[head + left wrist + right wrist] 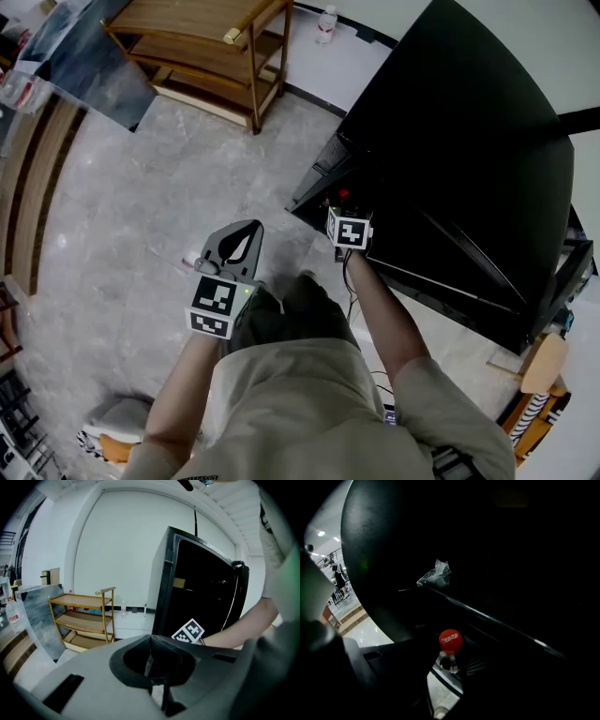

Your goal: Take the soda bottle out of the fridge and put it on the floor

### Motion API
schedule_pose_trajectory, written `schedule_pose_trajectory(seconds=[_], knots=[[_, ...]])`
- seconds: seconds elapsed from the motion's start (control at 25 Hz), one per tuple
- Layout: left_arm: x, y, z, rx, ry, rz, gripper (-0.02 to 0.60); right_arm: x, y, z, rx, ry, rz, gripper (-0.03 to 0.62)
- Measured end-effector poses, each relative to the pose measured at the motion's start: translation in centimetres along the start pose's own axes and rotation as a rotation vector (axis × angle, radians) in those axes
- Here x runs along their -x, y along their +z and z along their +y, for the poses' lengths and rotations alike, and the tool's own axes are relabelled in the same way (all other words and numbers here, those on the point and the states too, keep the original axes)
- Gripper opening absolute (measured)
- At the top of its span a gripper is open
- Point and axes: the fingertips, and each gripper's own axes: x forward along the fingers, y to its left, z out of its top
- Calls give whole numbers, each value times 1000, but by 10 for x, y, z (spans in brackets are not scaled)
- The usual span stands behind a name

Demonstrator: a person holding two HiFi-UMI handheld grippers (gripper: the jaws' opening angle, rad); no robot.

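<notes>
The soda bottle stands in the dark fridge; its red cap [450, 641] and clear neck show low in the middle of the right gripper view, and the cap [343, 195] is a small red dot in the head view. My right gripper [341, 212] reaches into the black fridge [469, 141], its jaws on either side of the bottle's top. They look open, and I see no pad pressing on it. My left gripper [249, 231] hangs over the grey floor to the left of the fridge, its jaws [152, 662] together on nothing.
A wooden shelf rack [202, 47] stands at the far wall, with a grey board [89, 56] leaning beside it. A small water bottle [325, 23] sits on the floor by the wall. A crumpled wrapper [436, 573] lies on a fridge shelf.
</notes>
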Motion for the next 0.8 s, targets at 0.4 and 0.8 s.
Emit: schedule_pose_trajectory(seconds=[0.4, 0.8], knots=[[31, 33, -1, 54, 15, -19, 6, 51, 3, 23, 93, 32, 85, 123], [79, 72, -12, 83, 25, -22, 6, 135, 22, 45, 157, 95, 93, 112]])
